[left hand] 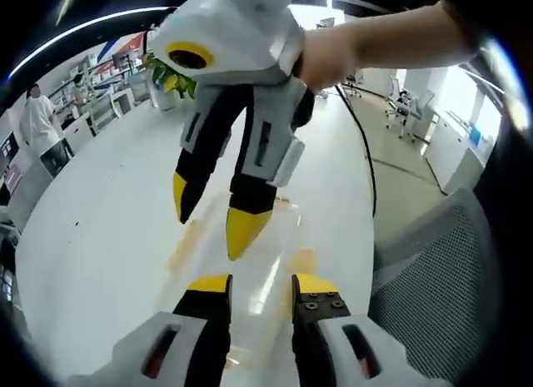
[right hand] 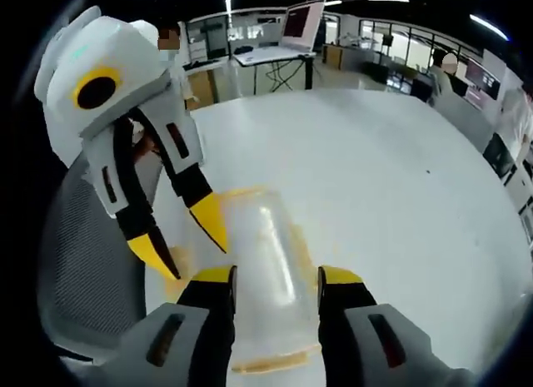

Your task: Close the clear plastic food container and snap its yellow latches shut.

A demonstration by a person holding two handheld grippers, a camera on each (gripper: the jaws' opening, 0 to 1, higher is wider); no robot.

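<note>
Left gripper (left hand: 261, 285): jaws parted, straddling the clear container (left hand: 250, 262) on the white table (left hand: 100, 237), contact not clear. Right gripper (right hand: 276, 276): jaws parted either side of the same container (right hand: 266, 262), yellow latches (right hand: 279, 362) at its edges. Both grippers' yellow tips sit just over the container; mesh chair (left hand: 433, 270) beside the table.

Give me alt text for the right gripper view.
Right gripper, jaws open, straddles a clear container with yellow latches on a white table. The left gripper reaches in open beside it, over a grey mesh chair.
</note>
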